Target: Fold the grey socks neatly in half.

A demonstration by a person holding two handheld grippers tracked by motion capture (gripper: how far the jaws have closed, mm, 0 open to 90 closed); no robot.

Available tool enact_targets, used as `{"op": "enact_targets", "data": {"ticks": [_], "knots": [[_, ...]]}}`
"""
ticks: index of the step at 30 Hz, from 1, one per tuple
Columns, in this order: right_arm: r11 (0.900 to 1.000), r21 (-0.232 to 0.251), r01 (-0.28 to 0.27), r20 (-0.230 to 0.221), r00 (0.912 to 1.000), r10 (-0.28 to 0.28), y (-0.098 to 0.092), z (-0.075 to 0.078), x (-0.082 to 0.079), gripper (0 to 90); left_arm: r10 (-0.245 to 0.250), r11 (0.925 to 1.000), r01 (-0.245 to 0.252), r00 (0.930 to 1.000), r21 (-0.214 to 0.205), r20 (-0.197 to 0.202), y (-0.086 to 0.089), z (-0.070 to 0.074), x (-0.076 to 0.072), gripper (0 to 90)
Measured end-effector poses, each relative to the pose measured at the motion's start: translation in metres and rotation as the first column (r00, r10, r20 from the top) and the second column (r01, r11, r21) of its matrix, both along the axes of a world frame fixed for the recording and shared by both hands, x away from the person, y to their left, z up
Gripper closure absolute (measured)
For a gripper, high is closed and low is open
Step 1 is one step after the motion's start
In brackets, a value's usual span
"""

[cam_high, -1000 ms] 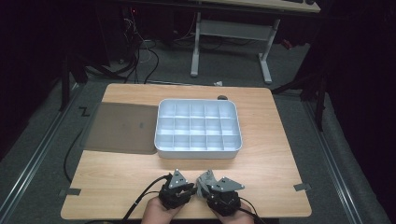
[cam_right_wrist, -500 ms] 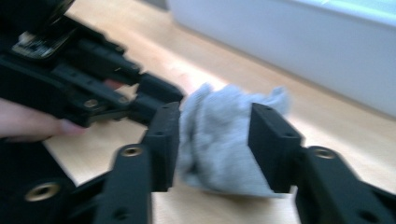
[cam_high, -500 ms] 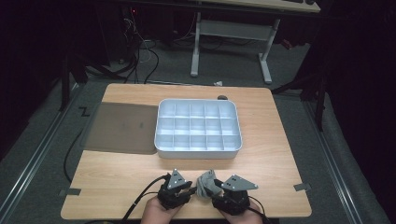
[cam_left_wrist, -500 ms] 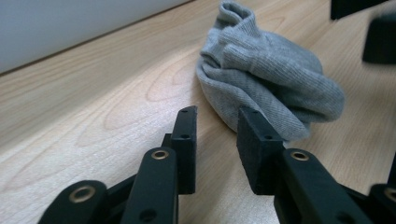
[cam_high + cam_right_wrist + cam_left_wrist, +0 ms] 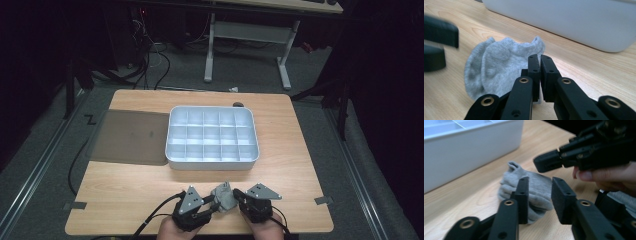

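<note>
A crumpled grey sock (image 5: 223, 196) lies on the wooden table near its front edge, between my two grippers. My left gripper (image 5: 212, 205) points at it from the left. Its jaws (image 5: 540, 187) have just been opening and stand apart, with the sock (image 5: 536, 187) lying low between and behind them, not pressed. My right gripper (image 5: 237, 194) comes in from the right. Its jaws (image 5: 540, 62) have just been closing and stand together, and I see nothing between them. The sock (image 5: 499, 65) lies just beyond their tips.
A white compartment tray (image 5: 212, 162) stands mid-table beyond the sock, its wall close in both gripper views (image 5: 461, 152) (image 5: 564, 17). A dark mat (image 5: 130, 137) lies left of it. The other gripper shows at top right (image 5: 546, 163) and at left (image 5: 439, 42).
The right hand has shifted a little to the right and the left hand has lifted slightly. The grey sock now shows between the two grippers.
</note>
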State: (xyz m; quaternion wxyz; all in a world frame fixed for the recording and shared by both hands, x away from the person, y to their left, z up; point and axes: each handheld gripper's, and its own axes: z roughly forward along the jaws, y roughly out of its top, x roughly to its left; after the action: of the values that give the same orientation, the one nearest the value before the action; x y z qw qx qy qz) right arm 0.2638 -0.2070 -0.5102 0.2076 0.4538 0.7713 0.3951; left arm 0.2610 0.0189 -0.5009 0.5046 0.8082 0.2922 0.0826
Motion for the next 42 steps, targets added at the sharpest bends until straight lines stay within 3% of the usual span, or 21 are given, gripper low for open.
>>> {"op": "enact_targets", "data": {"ticks": [1, 2, 3, 4, 6, 15, 20, 26, 30, 32, 34, 37, 38, 42], "knots": [[1.0, 0.0, 0.0, 0.0, 1.0, 0.0, 0.0, 0.0, 0.0, 87.3, 0.0, 1.0, 0.0, 1.0, 0.0, 0.0, 0.0, 0.0, 0.0, 73.4], [1.0, 0.005, 0.001, 0.001, 1.0, -0.001, 0.0, 0.0, 0.001, 85.7, 0.008, 0.9987, -0.007, 0.9999, 0.05, -0.008, -0.006, -0.007, 0.001, 77.0], [1.0, 0.005, 0.001, 0.001, 1.0, -0.001, 0.0, 0.0, 0.001, 85.7, 0.008, 0.9987, -0.007, 0.9999, 0.05, -0.008, -0.006, -0.007, 0.001, 78.0], [1.0, 0.002, 0.003, 0.004, 1.0, -0.003, 0.0, 0.0, 0.002, 85.6, 0.014, 0.9965, -0.012, 0.9995, 0.083, -0.028, -0.007, -0.015, 0.004, 79.1], [1.0, 0.007, 0.005, -0.001, 1.0, -0.005, 0.0, -0.001, 0.005, 84.9, 0.028, 0.9943, -0.024, 0.9988, 0.104, -0.041, -0.006, -0.021, 0.006, 80.3], [0.9992, -0.009, -0.039, -0.045, 0.9982, 0.039, 0.01, -0.01, 0.009, 85.0, 0.031, 0.9915, -0.023, 0.9977, 0.128, -0.06, -0.007, -0.028, 0.014, 80.5], [0.995, 0.007, -0.1, -0.064, 0.9929, 0.1, 0.026, -0.01, 0.002, 85.0, 0.033, 0.9894, -0.024, 0.9977, 0.143, -0.059, -0.003, -0.03, 0.021, 81.0], [0.9921, -0.031, -0.122, -0.059, 0.991, 0.12, 0.035, -0.017, 0.0, 84.8, 0.05, 0.9906, -0.042, 0.9974, 0.13, -0.052, 0.003, -0.026, 0.023, 79.2], [0.9921, -0.025, -0.123, -0.065, 0.9904, 0.121, 0.034, -0.017, 0.0, 85.1, 0.082, 0.9957, -0.081, 0.9965, 0.044, -0.015, 0.014, -0.006, 0.02, 78.3], [0.9918, -0.029, -0.124, -0.061, 0.9906, 0.122, 0.035, -0.018, 0.0, 85.3, 0.082, 0.9966, -0.082, 0.9966, 0.008, 0.01, 0.01, 0.004, 0.018, 78.3], [0.9917, -0.031, -0.125, -0.061, 0.9906, 0.123, 0.036, -0.018, -0.001, 85.3, 0.081, 0.9967, -0.081, 0.9966, 0.002, 0.014, 0.005, 0.006, 0.019, 78.7], [0.9915, -0.029, -0.127, -0.06, 0.9903, 0.125, 0.036, -0.018, -0.001, 85.3, 0.068, 0.9974, -0.068, 0.9976, 0.024, 0.014, -0.011, 0.004, 0.022, 79.7], [0.9913, -0.028, -0.129, -0.058, 0.9902, 0.127, 0.036, -0.018, -0.001, 85.3, 0.072, 0.996, -0.072, 0.9974, 0.053, 0.008, -0.018, -0.002, 0.025, 80.9], [0.9912, -0.022, -0.13, -0.058, 0.9899, 0.129, 0.036, -0.018, -0.001, 85.4, 0.092, 0.9916, -0.091, 0.9958, 0.091, 0.0, -0.019, -0.01, 0.029, 83.2]]}}
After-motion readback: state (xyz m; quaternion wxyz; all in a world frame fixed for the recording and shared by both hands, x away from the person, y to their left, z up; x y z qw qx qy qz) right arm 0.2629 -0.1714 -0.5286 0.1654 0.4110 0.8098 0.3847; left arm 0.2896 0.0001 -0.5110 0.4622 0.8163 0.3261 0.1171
